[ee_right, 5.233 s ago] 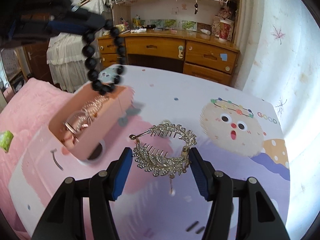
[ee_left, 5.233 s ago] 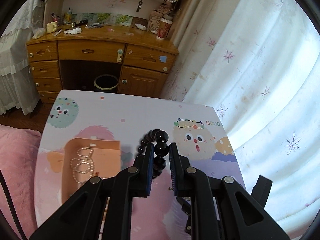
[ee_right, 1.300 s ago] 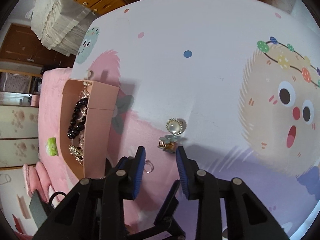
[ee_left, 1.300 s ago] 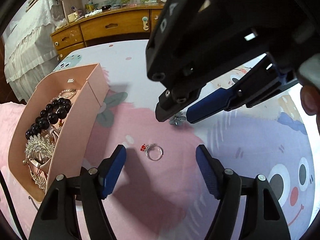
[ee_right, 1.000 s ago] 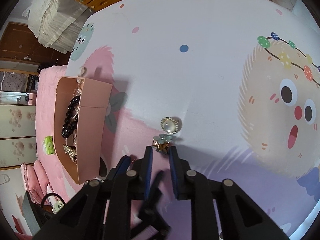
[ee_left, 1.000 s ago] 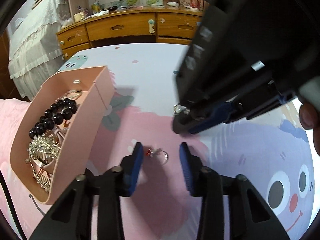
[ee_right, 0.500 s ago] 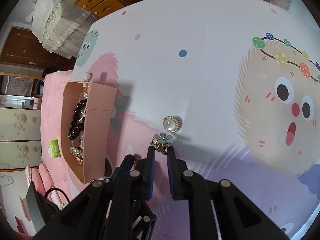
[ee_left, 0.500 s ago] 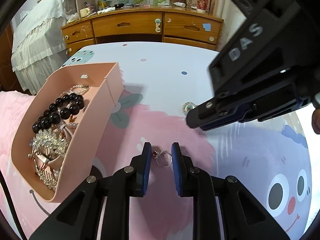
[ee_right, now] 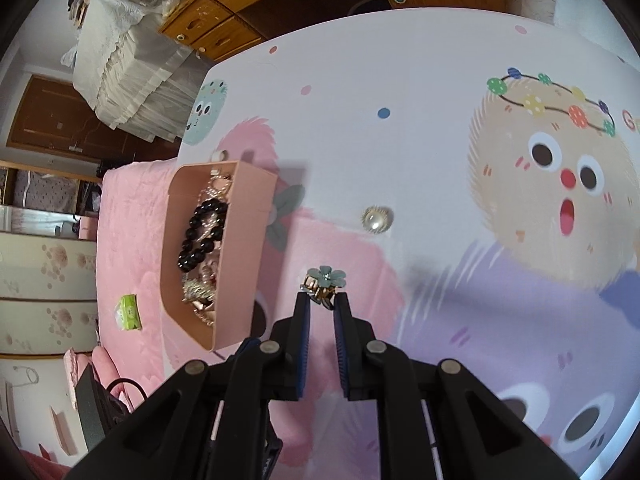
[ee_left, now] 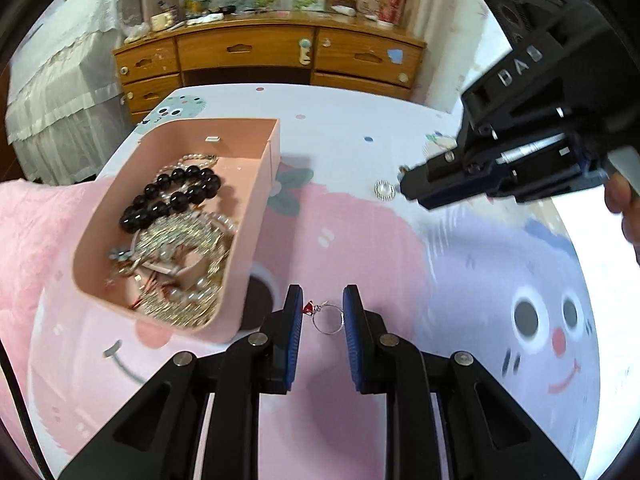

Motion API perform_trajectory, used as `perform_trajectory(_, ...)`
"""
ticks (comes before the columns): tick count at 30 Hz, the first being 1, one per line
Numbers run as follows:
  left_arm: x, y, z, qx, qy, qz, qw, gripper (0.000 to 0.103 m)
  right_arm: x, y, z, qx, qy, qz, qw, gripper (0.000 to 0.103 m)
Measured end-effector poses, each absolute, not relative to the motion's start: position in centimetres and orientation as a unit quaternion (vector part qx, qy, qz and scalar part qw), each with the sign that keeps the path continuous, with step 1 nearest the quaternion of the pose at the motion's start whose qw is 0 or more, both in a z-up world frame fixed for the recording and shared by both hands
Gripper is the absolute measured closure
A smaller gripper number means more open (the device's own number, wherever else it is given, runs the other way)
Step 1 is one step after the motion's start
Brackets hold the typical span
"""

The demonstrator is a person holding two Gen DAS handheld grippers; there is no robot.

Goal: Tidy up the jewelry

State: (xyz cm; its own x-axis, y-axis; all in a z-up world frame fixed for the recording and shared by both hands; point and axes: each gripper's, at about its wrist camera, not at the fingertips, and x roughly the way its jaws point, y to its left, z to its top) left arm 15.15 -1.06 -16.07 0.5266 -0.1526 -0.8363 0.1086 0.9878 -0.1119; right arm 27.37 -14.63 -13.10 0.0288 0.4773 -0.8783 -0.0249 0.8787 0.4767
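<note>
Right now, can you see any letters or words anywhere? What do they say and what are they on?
"DAS": white letters on the black body of the right gripper, seen from the left wrist view.
"G": one red letter on the table mat, beside the cartoon face; the rest of the word runs out of the picture.
The cup on the wooden desk has print too small and blurred to read.

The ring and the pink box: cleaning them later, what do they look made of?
The ring: thin, shiny silvery metal by its glint, with a small red stone or glass piece. The pink box: smooth, matte, rounded corners, probably plastic; coated card is possible.
</note>
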Motion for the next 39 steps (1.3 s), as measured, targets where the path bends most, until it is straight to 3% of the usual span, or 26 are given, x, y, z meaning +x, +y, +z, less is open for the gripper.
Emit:
perform_trajectory(14,12.4,6.7,-11.9,0.003,0.486,-0.153,0.860,0.085,21.4,-7.2,-11.5,0.171,0.675,0.165,0.698,0.091)
perform_trajectory(30,18.4,14.0,-9.6,-0.007,0.470,-0.164,0.867,0.084,19.1,-2.9,-11.7,0.205,0.669,0.131,0.702,0.091)
perform_trajectory(32,18.8,13.9,-10.1,-0.010,0.481,-0.166,0.861,0.068,19.1,-3.0,-11.9,0.208,0.668,0.121,0.705,0.091)
perform_trajectory(33,18.8,13.8,-10.3,-0.006,0.487,-0.162,0.858,0.052,19.0,-3.1,-11.9,0.211,0.667,0.117,0.705,0.091)
perform_trajectory(34,18.8,13.7,-10.4,-0.003,0.489,-0.162,0.857,0.046,19.0,-3.3,-12.0,0.215,0.667,0.113,0.704,0.091)
perform_trajectory(39,18.3,13.3,-10.5,0.009,0.492,-0.178,0.852,0.045,19.3,-4.4,-12.0,0.208,0.669,0.096,0.707,0.091)
